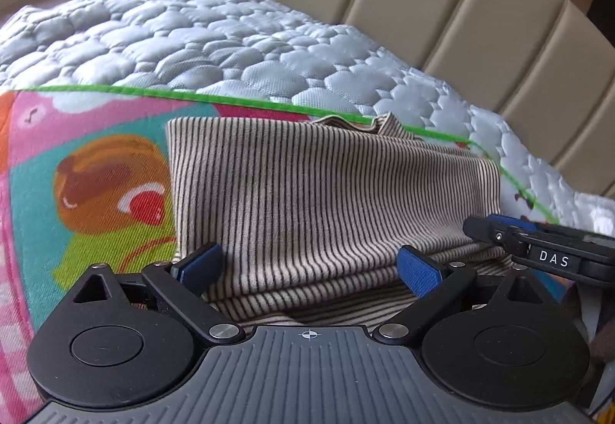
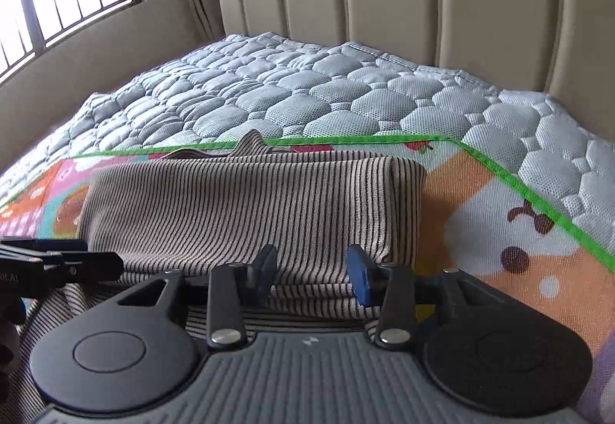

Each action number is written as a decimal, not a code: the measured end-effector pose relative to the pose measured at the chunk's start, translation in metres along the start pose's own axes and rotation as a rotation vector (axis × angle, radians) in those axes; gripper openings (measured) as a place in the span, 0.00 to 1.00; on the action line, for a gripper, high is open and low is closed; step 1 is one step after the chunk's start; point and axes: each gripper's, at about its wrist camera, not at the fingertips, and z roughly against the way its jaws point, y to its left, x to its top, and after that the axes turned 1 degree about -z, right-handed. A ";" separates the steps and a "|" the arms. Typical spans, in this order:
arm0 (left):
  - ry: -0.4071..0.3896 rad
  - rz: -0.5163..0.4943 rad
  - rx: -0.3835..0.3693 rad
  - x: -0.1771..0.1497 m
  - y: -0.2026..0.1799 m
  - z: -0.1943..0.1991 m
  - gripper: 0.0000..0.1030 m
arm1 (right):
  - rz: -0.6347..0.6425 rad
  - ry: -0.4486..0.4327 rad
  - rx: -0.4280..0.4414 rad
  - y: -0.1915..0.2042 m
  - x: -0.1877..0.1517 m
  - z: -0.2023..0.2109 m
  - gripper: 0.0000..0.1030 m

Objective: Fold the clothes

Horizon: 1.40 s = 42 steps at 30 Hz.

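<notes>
Striped cloth (image 1: pixel 330 193) lies on the bright mat (image 1: pixel 96 193) spread over the quilted bed (image 1: pixel 192 39), already doubled over into a broad band with several layers stacked at its near edge. Its long axis runs left to right, square across the line of both tools, and its near folded edge sits directly ahead of them and just below their fingers. The left hand-held gripper (image 1: pixel 307 270) is spread wide, its blue pads (image 1: pixel 419 270) standing over the near layers toward the band's left half, with nothing between them that I can see being pinched. The right hand-held gripper (image 2: pixel 312 276) is also parted, though more narrowly, and hovers over the near edge toward the band's right end, where the cloth's short side (image 2: pixel 403 208) stands up in a soft fold. Each tool shows at the edge of the other's view, so they sit close side by side, each nearest its own half of the garment. A bit of collar or hem (image 2: pixel 250 141) pokes up at the far edge by the mat's green border (image 2: pixel 346 140). Whether the band is a finished fold just let go, or a half-fold about to be taken up for another turn, I cannot say from how it lies; either way the near edge is the part within reach of both.
</notes>
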 end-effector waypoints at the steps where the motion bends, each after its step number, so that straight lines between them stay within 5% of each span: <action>1: -0.006 0.006 -0.001 0.000 0.000 0.002 0.97 | 0.012 0.000 -0.005 0.002 0.000 0.000 0.39; 8: -0.098 0.038 0.032 0.016 0.008 0.009 0.97 | -0.027 -0.118 0.003 -0.004 0.018 0.014 0.39; 16: -0.008 0.048 0.114 0.013 0.023 -0.012 0.97 | -0.090 0.016 -0.048 -0.032 0.010 -0.017 0.46; 33: 0.003 0.020 0.120 0.011 0.019 -0.013 0.97 | -0.088 0.012 -0.049 -0.031 0.009 -0.015 0.52; 37: 0.013 0.094 0.051 0.019 0.033 -0.002 0.97 | -0.117 0.014 -0.015 -0.039 0.020 -0.008 0.53; 42: 0.088 0.139 -0.158 0.045 0.063 0.005 0.97 | -0.173 0.002 0.091 -0.074 0.044 0.001 0.60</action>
